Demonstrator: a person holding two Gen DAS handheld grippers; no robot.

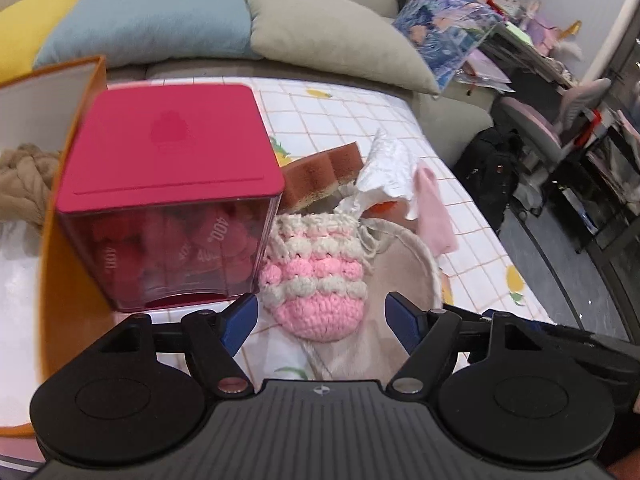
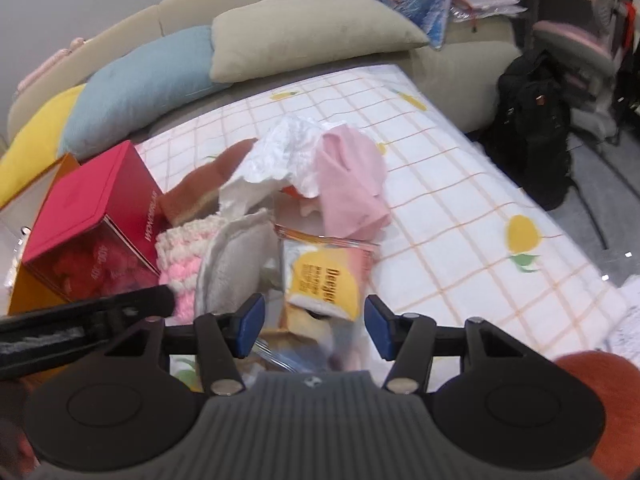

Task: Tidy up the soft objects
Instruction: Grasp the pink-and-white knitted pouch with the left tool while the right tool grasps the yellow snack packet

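The checked cloth [image 1: 360, 120] covers the table. The red box [image 1: 168, 184] sits at nine o'clock of the pink knitted pouch [image 1: 316, 276]. The left gripper [image 1: 320, 316] is wide, just over the pouch. The right gripper [image 2: 312, 322] is half open, with nothing pinched, over the tissue pack [image 2: 324, 276].

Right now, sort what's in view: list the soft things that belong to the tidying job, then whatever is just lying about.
Job:
crochet pouch
sponge
pink cloth
white crumpled cloth
tissue pack

Lying about:
red-lidded box
cushions
backpack
chair
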